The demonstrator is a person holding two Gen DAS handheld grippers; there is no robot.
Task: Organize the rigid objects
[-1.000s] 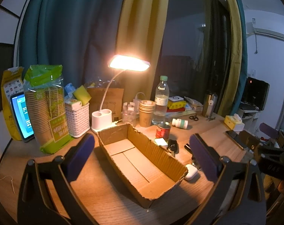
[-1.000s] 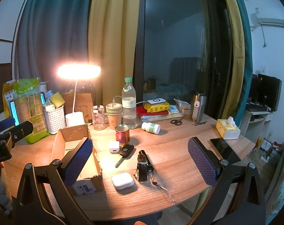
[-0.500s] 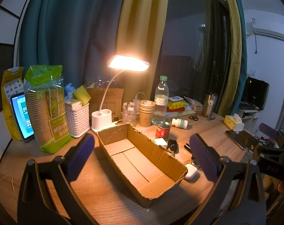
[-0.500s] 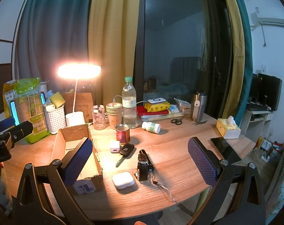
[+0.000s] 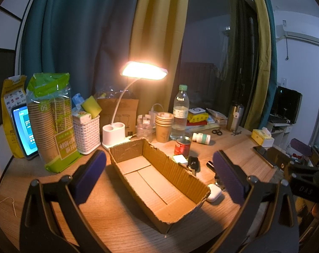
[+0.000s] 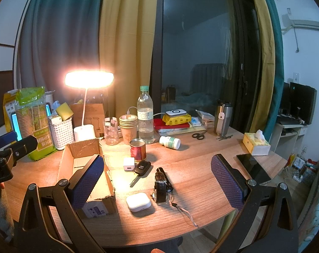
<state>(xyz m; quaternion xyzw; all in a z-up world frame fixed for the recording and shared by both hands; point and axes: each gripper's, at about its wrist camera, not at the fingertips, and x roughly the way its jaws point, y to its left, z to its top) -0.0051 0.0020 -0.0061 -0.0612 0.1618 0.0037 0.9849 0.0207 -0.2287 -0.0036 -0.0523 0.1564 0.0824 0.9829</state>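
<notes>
Grippers hover level above the near edge of the wooden table [image 6: 201, 158], both aimed forward across it. The left gripper [image 5: 159, 175] has its padded fingers spread wide, framing the open cardboard box [image 5: 157, 181], and holds nothing. The right gripper [image 6: 157, 181] is likewise spread wide and empty, framing the loose items lying on the table just right of the box: a white earbud case [image 6: 138, 202], a wristwatch [image 6: 162, 184], a car key [image 6: 141, 168], a white charger cube [image 6: 128, 164] and a red can [image 6: 137, 149]. A white pill bottle [image 6: 170, 142] lies on its side farther back.
</notes>
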